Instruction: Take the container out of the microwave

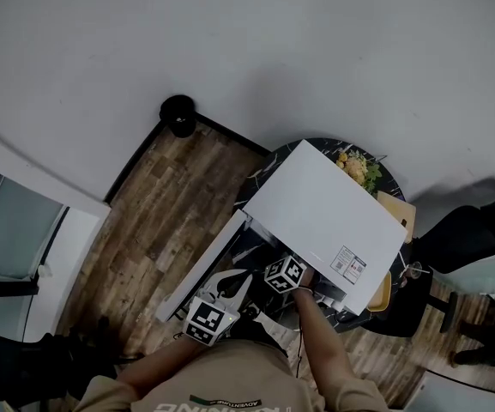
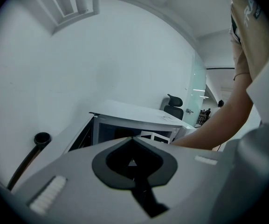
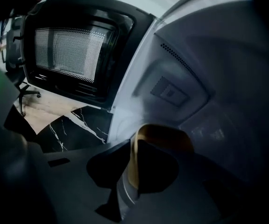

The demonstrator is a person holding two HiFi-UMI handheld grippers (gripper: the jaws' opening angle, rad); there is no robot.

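Observation:
A white microwave [image 1: 324,204] stands on a round black marble table [image 1: 260,172] with its door [image 1: 202,264] swung open to the left. My right gripper [image 3: 134,158] reaches into the cavity and is shut on the rim of a tan container [image 3: 164,136] that rests on the cavity floor. In the head view only the right gripper's marker cube [image 1: 286,273] shows at the microwave's opening. My left gripper [image 2: 132,141] hangs in front of the open door [image 2: 73,134], shut and holding nothing, with the microwave [image 2: 134,118] beyond it.
The mesh-windowed door [image 3: 73,50] stands close on the right gripper's left, above the marble table [image 3: 78,125]. A plate of food [image 1: 357,168] sits behind the microwave. A black office chair [image 1: 461,239] and a black round object [image 1: 178,114] stand on the wooden floor.

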